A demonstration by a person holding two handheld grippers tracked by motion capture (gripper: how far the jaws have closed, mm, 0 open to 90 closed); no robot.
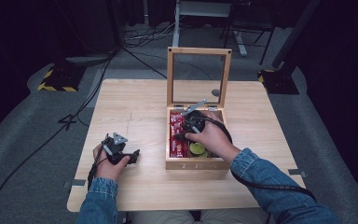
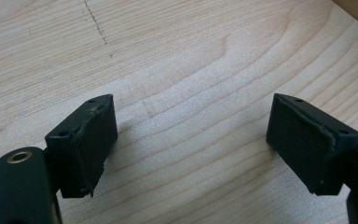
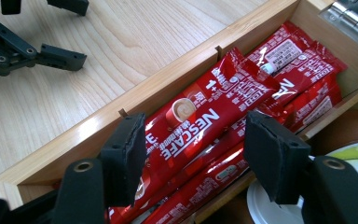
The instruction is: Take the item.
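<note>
High view shows a wooden tea box (image 1: 196, 164) standing on the table (image 1: 130, 107), right of the middle, with its glass lid (image 1: 198, 77) raised upright at the far side so that the inside is free to reach. The word TEA is cut into its near wall. The right gripper (image 1: 186, 125) is lowered into the left compartment of the box, where the red coffee sticks (image 1: 177, 135) lie.

Right gripper view makes the reason clear: the jaws stand apart, one on each side of the top stick (image 3: 200, 123), and they do not press it yet. I judge that the person is about to pick this stick, so the jaws are placed across its narrow width, which gives the best hold on such a thin slippery packet. The packets read NESCAFE and "1+", with smaller Chinese print that I cannot read. A white and green round lid (image 3: 354, 158) lies in the next compartment to the right.

The left gripper (image 1: 129, 156) rests on the table near the left front edge, well apart from the box. Its jaws are wide apart over bare wood, holding nothing; it seems to wait there so it does not disturb the work.
</note>
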